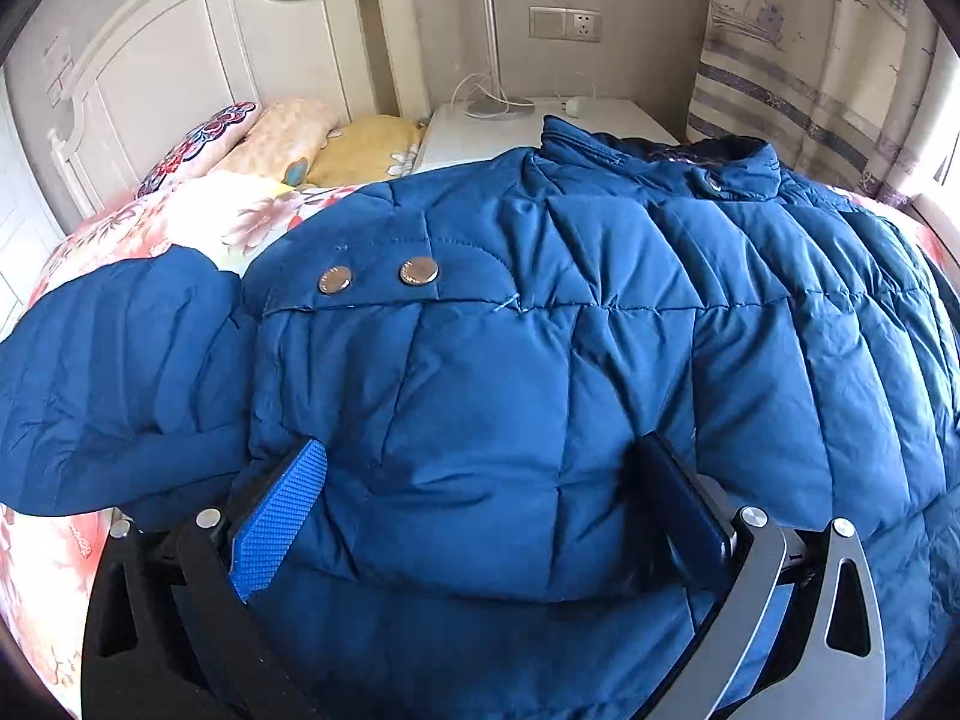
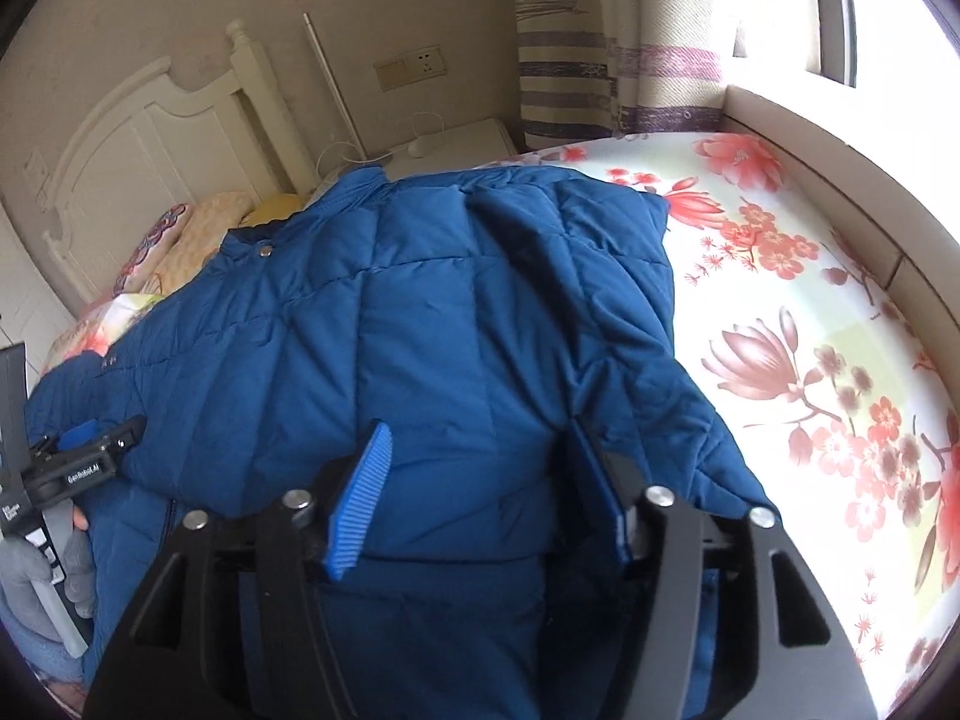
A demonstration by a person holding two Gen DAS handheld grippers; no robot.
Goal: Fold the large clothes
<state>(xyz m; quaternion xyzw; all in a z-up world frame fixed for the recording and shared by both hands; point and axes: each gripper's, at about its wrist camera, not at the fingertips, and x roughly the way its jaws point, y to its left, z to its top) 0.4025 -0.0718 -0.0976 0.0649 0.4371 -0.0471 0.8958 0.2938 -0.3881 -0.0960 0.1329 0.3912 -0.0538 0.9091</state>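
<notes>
A large blue quilted jacket [image 1: 540, 324] lies spread on the floral bedsheet [image 2: 780, 312], collar toward the headboard. It has two metal snaps [image 1: 378, 276] on a flap. One sleeve [image 1: 114, 372] sticks out to the left. My left gripper [image 1: 480, 480] holds a thick, bulging fold of the jacket's near edge between its blue pads [image 1: 282, 510]. My right gripper [image 2: 480, 480] grips the jacket [image 2: 420, 312] farther right, with padded cloth filling the gap between its fingers [image 2: 360, 498]. The left gripper [image 2: 105, 432] also shows at the left edge of the right wrist view.
Pillows [image 1: 282, 138] lie against the white headboard [image 1: 198, 54]. A white nightstand [image 1: 480, 132] with a lamp pole and cables stands beside the bed. A patterned curtain [image 1: 822, 60] hangs at the right, and a pale ledge [image 2: 840, 168] runs under the window.
</notes>
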